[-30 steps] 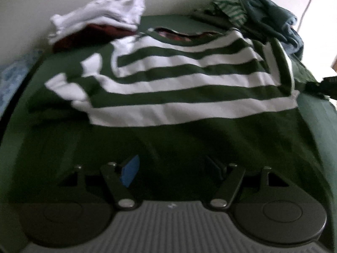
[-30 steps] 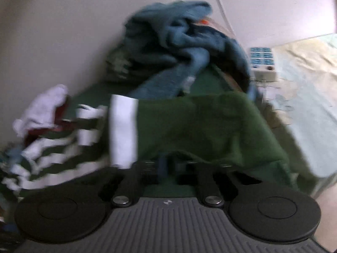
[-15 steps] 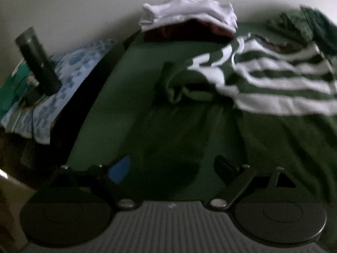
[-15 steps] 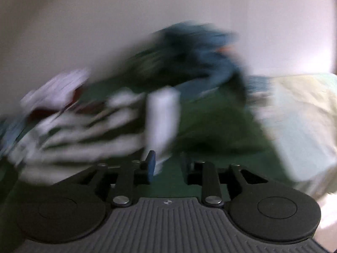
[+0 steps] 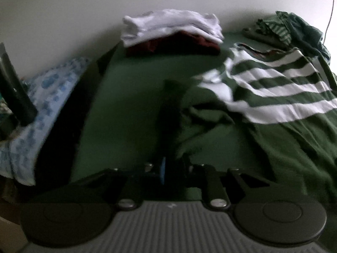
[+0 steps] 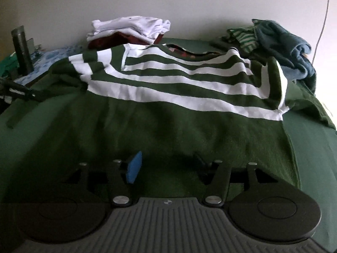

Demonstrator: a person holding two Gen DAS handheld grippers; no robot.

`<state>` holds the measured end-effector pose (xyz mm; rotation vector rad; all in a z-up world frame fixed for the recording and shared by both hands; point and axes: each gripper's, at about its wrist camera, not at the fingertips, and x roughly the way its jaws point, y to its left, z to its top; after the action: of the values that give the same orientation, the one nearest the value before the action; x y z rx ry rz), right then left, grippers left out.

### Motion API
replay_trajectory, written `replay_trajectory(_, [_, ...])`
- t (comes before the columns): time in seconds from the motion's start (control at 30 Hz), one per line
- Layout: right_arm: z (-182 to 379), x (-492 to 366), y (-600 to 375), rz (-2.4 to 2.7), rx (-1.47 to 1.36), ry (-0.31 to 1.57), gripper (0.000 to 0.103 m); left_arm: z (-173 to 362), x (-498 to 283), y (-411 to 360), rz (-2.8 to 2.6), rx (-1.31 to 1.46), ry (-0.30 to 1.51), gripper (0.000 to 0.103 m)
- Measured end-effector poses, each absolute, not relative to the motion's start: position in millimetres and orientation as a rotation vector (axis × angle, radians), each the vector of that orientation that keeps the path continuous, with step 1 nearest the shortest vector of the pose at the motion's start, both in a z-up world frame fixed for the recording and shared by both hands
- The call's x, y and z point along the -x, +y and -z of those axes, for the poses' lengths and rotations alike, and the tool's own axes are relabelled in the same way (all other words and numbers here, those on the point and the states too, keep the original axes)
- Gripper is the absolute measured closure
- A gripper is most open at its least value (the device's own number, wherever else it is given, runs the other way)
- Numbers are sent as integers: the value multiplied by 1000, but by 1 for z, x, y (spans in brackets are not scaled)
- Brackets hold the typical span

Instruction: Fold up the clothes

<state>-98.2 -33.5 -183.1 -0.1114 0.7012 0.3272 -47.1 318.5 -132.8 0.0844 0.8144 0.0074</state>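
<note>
Left gripper [image 5: 168, 168]: fingers closed on the dark sleeve edge of the green, white-striped shirt [image 6: 168, 105]. Right gripper [image 6: 166, 168]: fingers spread, empty, over the shirt's hem on the green bed sheet [image 6: 316, 147]. Beyond: folded white-and-maroon stack [image 6: 130, 31]. Right view alone shows the blue towel heap [image 6: 284, 40].

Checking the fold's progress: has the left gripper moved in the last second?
Yes. The left gripper has swung left and closed on the striped shirt's sleeve: the white folded pile, fixed by the wall, drifted from left to centre in its view.
</note>
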Motion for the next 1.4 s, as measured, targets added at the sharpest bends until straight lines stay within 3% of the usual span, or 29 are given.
replay_trajectory(0.3, [187, 98, -14, -216, 76, 696, 43, 70, 32, 438, -286, 21, 688, 90])
replay_trajectory(0.53, [184, 93, -12, -192, 70, 729, 42, 76, 29, 490, -371, 175, 745, 91])
replay_trajectory(0.57, [182, 90, -11, -194, 67, 736, 43, 80, 30, 492, -363, 197, 762, 91])
replay_trajectory(0.63, [176, 84, -8, -210, 56, 741, 57, 85, 33, 496, -378, 209, 784, 99])
replay_trajectory(0.67, [172, 81, -5, -224, 47, 734, 59, 86, 36, 500, -392, 220, 793, 102])
replay_trajectory(0.83, [143, 47, 30, -344, 31, 652, 60, 85, 51, 535, -440, 368, 825, 103])
replay_trajectory(1.07, [141, -42, 118, -486, 140, 651, 74, 77, 62, 486, -236, 184, 794, 101])
replay_trajectory(1.2, [163, -92, 159, -551, 197, 791, 88, 95, 57, 435, -63, 99, 834, 87])
replay_trajectory(1.4, [170, -148, 193, -493, 147, 761, 88, 123, 34, 386, 98, 60, 893, 87])
